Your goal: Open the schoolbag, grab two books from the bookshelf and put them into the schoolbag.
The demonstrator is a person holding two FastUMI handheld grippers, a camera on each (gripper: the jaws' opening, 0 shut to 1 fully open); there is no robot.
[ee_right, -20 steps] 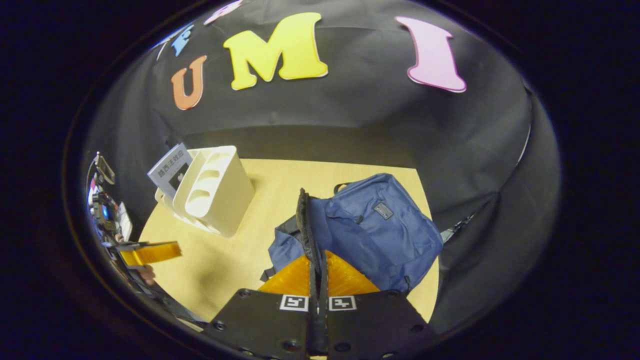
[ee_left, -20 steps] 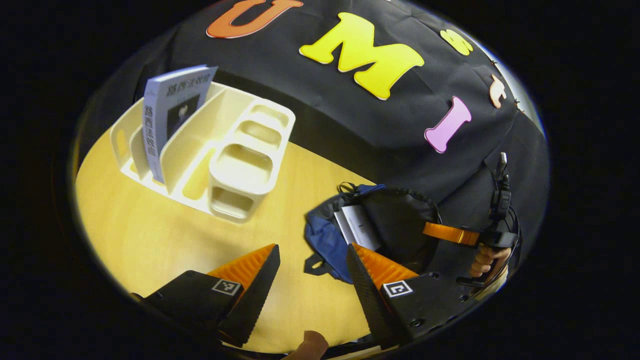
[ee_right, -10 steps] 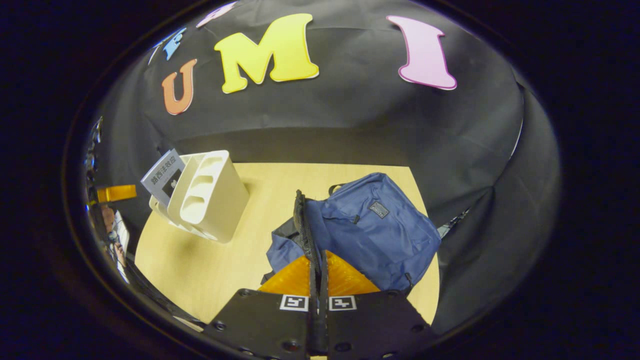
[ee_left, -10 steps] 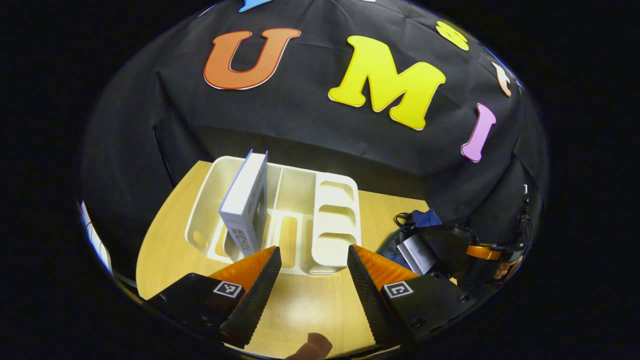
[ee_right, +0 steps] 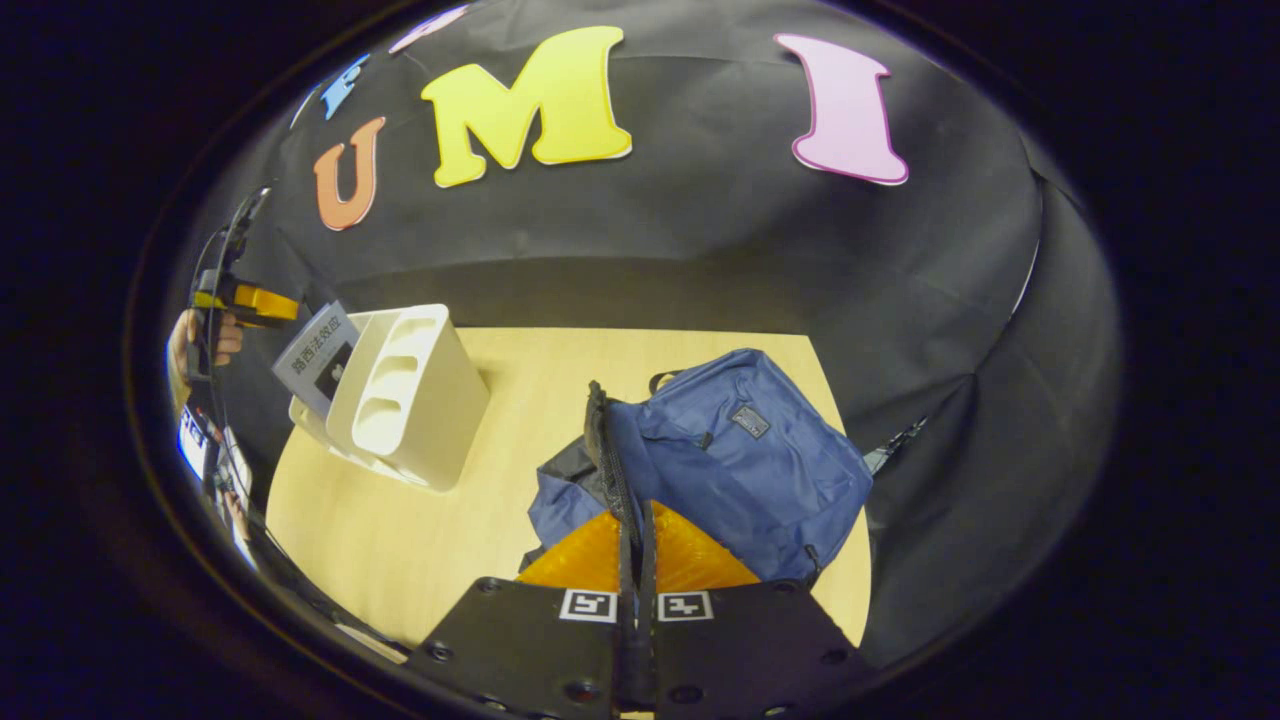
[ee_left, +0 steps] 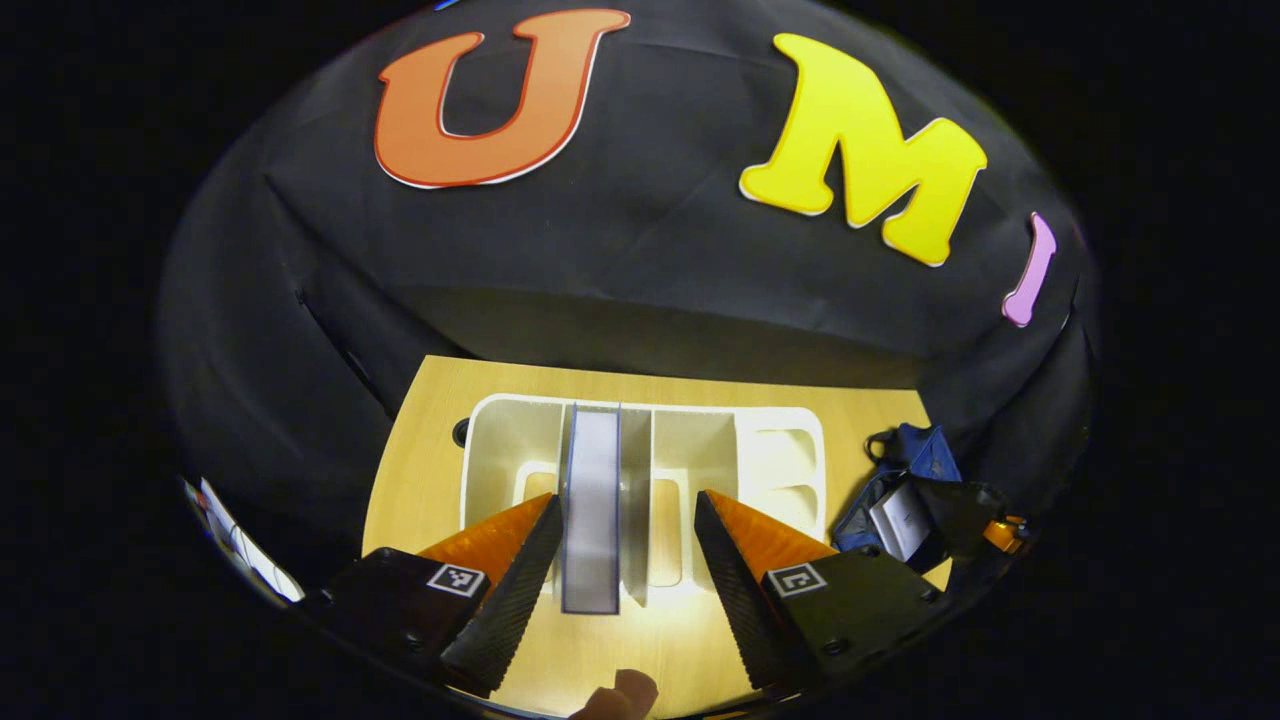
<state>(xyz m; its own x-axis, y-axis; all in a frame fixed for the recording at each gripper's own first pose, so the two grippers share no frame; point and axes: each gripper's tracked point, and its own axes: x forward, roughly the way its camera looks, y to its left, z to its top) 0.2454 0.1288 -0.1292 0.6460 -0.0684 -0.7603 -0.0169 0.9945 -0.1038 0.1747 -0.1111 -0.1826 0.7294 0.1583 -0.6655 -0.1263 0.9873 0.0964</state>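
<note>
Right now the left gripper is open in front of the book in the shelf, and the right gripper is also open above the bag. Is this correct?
Not quite. The right gripper is shut, not open: the right gripper view shows its fingers pinching the bag's opened edge. The rest holds: the left gripper is open before the book in the shelf.

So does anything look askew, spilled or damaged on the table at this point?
Nothing damaged or spilled. The last book leans in the white bookshelf instead of standing upright, expected with nothing beside it. The blue schoolbag lies slumped, its zipper edge pinched up by the right tool, with one book already inside. The left tool is open.
</note>
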